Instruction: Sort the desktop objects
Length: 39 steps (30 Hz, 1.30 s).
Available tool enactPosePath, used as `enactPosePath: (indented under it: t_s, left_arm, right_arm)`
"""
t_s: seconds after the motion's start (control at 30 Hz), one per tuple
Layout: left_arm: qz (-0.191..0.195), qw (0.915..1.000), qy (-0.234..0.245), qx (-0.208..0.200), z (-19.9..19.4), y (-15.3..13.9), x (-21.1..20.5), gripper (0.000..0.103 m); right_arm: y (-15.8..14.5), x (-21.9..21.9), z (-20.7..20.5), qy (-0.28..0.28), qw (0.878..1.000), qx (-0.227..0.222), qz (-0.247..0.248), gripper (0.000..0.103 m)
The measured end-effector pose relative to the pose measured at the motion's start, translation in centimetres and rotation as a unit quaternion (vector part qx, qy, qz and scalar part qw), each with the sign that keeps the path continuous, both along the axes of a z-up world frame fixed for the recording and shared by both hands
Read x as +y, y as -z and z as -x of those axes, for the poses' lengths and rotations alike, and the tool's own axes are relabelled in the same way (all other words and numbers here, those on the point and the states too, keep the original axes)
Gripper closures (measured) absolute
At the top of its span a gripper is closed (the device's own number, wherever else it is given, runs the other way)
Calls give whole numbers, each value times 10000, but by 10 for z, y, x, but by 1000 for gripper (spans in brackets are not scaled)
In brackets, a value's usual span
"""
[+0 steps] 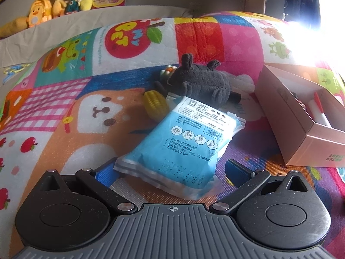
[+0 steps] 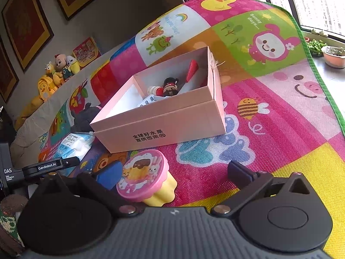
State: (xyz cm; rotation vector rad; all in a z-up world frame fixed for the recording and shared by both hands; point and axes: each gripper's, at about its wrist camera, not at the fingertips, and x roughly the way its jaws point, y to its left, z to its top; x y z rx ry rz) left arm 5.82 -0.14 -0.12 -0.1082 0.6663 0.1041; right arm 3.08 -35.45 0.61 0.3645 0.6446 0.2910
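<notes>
A blue plastic packet (image 1: 183, 142) lies on the colourful play mat, its near end between the open jaws of my left gripper (image 1: 172, 172). Behind it lie a yellow toy corn (image 1: 155, 105), a grey plush toy (image 1: 200, 79) and a small white-and-orange toy (image 1: 168, 70). A pink cardboard box (image 2: 163, 116) stands open to the right, with a red-and-black figurine (image 2: 170, 86) and other small toys inside; it also shows in the left wrist view (image 1: 301, 133). My right gripper (image 2: 174, 174) is open, with a pink-lidded yellow pudding toy (image 2: 146, 179) between its jaws, by the left finger.
Yellow plush toys (image 1: 54, 2) sit along the back of a beige couch. A plant pot (image 2: 334, 56) stands on the sill past the mat's right edge. The packet also shows in the right wrist view (image 2: 73, 144), left of the box.
</notes>
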Motion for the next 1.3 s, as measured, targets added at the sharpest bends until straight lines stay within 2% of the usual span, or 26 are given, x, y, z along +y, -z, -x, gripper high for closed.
enactPosePath:
  t_s: [0.4,0.53,0.8,0.9,1.0,1.07,1.13,1.2,1.23,1.27,1.3]
  left_arm:
    - [135,9999,35,-78,3,-1,3,0]
    - [56,10000,36,-31,2,0,1,0]
    - [-38,10000,78,34,1,0,-1,0]
    - [-22,10000,83,27,1,0,-1,0]
    - [18,10000,92,4,2,0,-1,0]
    - [117,9999,105,-45,5,-2,3,0]
    - [127,9997,142,-127,11,-6,5,0]
    - [-1,9995,229,-219,19,-12,7,0]
    - [-73,9993,259,-251,23,-14,8,0]
    - [-120,9992,280,-272,27,-16,8,0]
    - [-138,9991,293,-273,30,-18,9,0]
  right_arm:
    - [1,-3,1,5,10000,-15,-69,0]
    - [1,-3,2,8,10000,-13,-53,0]
    - [-2,11,1,-129,9994,49,328,0]
    - [-5,29,1,-372,9950,150,913,0]
    - [-8,56,2,-772,9792,243,1862,0]
    - [-13,71,13,-704,9708,-159,2290,0]
    - [-16,89,21,-670,9508,-609,2962,0]
    - [-18,102,25,-751,9331,-804,3424,1]
    - [-20,104,26,-882,9308,-775,3462,5]
    - [-22,104,27,-992,9320,-734,3409,17]
    - [-24,103,26,-1049,9346,-657,3336,23]
